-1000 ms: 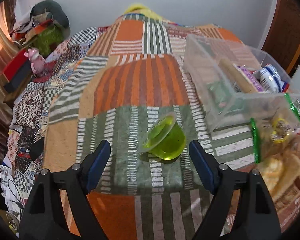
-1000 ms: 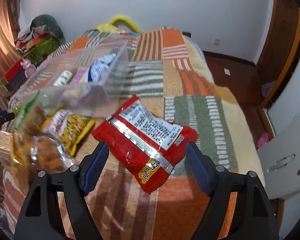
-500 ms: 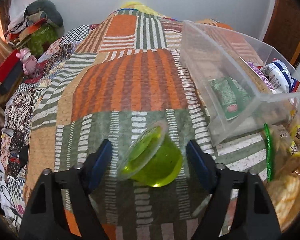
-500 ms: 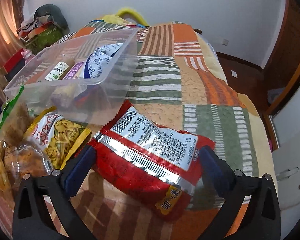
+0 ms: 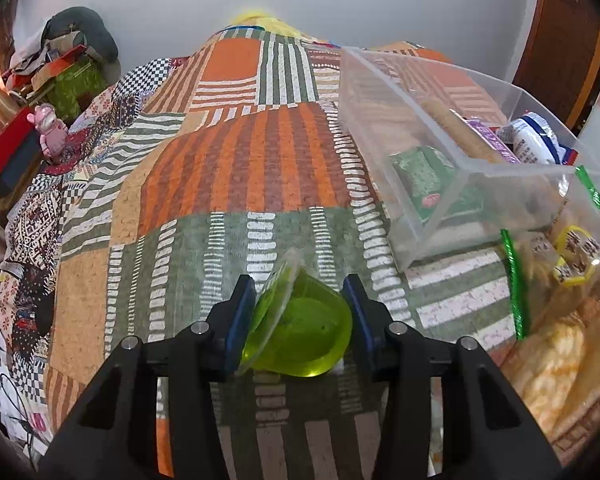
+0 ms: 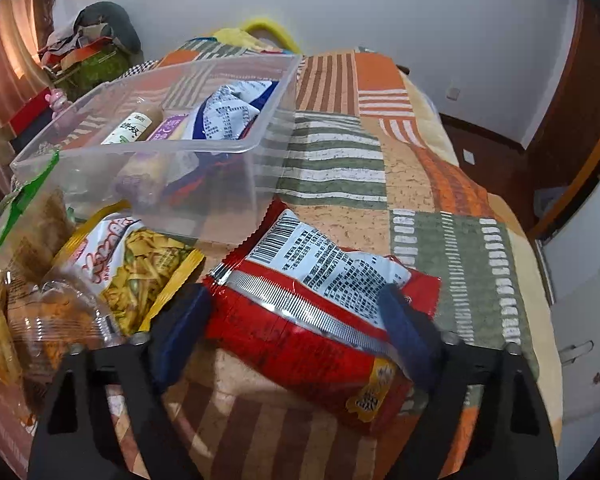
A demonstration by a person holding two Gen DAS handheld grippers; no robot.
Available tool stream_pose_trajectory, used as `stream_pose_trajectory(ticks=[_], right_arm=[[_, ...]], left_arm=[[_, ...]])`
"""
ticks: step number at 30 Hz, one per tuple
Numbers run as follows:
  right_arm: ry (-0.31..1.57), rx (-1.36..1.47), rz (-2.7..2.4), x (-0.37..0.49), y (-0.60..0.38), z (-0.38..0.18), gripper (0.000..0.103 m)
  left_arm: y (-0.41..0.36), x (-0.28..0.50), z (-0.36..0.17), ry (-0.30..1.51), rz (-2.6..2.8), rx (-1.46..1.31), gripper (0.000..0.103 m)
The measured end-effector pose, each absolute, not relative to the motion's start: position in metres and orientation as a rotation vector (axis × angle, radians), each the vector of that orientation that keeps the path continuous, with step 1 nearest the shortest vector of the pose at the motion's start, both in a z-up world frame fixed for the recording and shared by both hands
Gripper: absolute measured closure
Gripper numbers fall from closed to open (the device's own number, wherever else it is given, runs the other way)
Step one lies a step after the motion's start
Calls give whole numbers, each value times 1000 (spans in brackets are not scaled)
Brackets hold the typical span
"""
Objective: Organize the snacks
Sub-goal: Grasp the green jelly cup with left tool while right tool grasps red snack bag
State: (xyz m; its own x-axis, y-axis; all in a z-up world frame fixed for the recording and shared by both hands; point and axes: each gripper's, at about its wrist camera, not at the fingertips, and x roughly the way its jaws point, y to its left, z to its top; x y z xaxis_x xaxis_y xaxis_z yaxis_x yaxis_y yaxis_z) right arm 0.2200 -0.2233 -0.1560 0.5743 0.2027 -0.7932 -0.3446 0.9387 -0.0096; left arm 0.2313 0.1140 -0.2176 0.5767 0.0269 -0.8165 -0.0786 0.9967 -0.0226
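Note:
A green jelly cup lies tipped on the patchwork bedspread, lid facing left. My left gripper is closing on it, with one blue pad at the lid rim and the other on the cup's base. In the right wrist view a red snack bag lies label side up, in front of the clear plastic bin. My right gripper straddles the bag and is closing, its pads pressing into the two sides. The bin holds several packets.
A yellow snack bag and clear bags of crackers lie left of the red bag, against the bin; the crackers also sit right of the cup. Clutter and a pink toy border the bed's left. The floor drops off right.
The left jaws have closed in from wide apart onto the jelly cup, which has tipped further onto its side. The right gripper moved forward over the red bag, widened, then narrowed onto it.

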Motion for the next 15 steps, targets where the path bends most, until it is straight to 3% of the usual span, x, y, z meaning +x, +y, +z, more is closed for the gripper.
stream_pose_trajectory(ticks=[2,5,8,13,15], right_arm=[[907,-155,327,218,-225,-155,31],[917,-148,358,214,-227,-150,42],[948,-86,417,211,-238,-141,43],[935,-43,368,227,-254,-132,32],[941,-17,372,237,-255,-131,24]], left_arm=[[112,227,-211,944,57,-56,61],[111,221,-203,932,44,-65,62],[109,214,-193,915,40,-66,62],[109,206,-181,889,45,-74,62],[109,204,-177,883,45,-77,62]])
